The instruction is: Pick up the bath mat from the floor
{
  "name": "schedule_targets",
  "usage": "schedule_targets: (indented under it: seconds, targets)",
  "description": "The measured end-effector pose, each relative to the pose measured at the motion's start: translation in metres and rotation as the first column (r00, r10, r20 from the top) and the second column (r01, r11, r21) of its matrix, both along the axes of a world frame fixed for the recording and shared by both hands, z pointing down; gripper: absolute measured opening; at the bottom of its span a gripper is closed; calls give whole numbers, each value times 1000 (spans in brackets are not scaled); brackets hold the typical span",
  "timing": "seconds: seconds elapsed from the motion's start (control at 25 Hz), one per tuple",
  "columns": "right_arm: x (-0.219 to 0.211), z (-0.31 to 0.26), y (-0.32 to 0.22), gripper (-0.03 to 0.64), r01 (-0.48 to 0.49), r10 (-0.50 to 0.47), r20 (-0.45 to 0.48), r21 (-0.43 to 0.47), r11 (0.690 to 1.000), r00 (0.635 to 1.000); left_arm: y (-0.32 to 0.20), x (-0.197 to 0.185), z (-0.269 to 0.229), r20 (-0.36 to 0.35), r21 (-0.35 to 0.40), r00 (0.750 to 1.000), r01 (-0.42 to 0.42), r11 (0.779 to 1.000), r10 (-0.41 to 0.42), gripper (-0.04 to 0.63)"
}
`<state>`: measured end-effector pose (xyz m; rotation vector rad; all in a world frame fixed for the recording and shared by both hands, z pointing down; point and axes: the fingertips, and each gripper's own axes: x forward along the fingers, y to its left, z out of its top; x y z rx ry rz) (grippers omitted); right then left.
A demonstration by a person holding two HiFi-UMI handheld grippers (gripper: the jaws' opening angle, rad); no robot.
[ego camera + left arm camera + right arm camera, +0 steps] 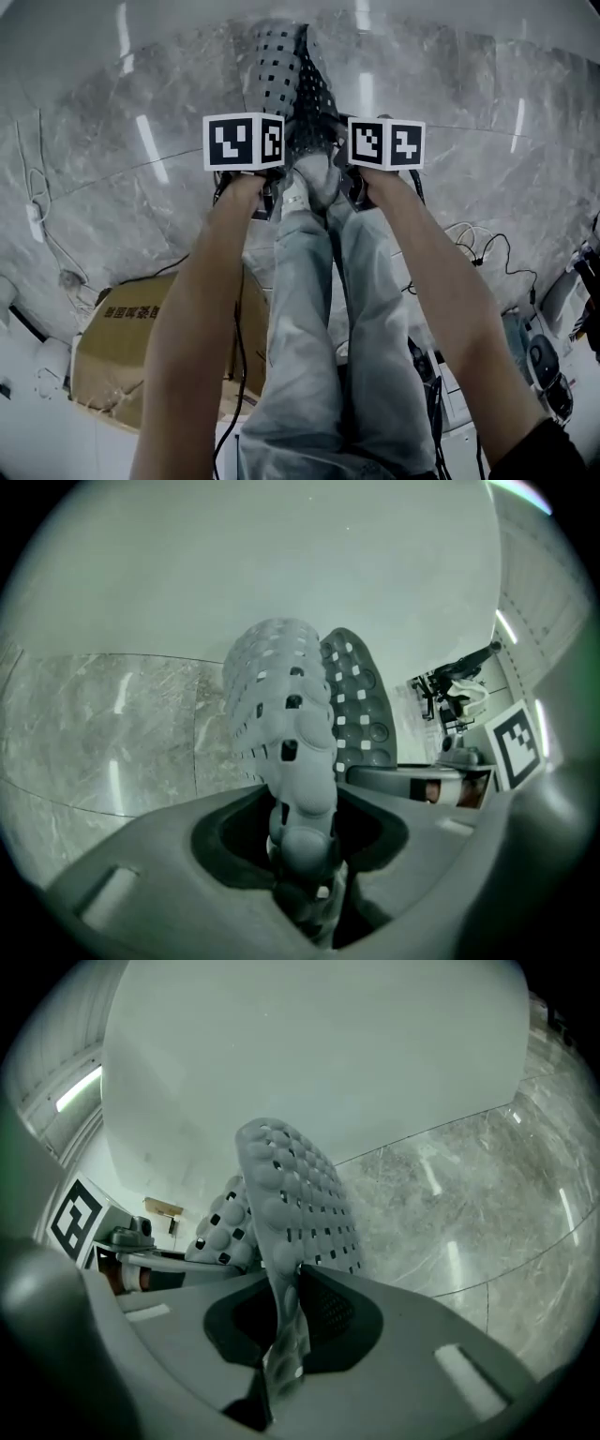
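The bath mat [286, 70] is a grey rubber sheet with bumps and square holes. It hangs folded between my two grippers, off the marble floor. My left gripper [265, 195] is shut on one edge of the bath mat [286, 724], which rises from between its jaws. My right gripper [352, 190] is shut on the other edge of the mat [295, 1208], a thin fold pinched between its pads. The two grippers are held close together, side by side, above the person's shoes.
The grey marble floor [487, 159] lies below. A cardboard box [122, 347] sits at the lower left. Cables [473, 248] trail on the right, with equipment [544, 361] by the right edge. A white wall [281, 555] fills the background.
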<state>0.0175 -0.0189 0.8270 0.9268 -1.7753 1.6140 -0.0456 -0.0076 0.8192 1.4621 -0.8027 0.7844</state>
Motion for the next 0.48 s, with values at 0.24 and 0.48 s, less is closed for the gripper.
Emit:
schedule_targets:
  seconds: [0.24,0.48]
  targets:
    - [-21,-36,23,23,-34,34,51,-8,999,998,9,-10,-34,-5,16,1000,-5,1000,5,167]
    - [-31,-73,28,23,-45,44,69,20,999,997,14,-7,-68,-7,35,1000,-18,999,19,167]
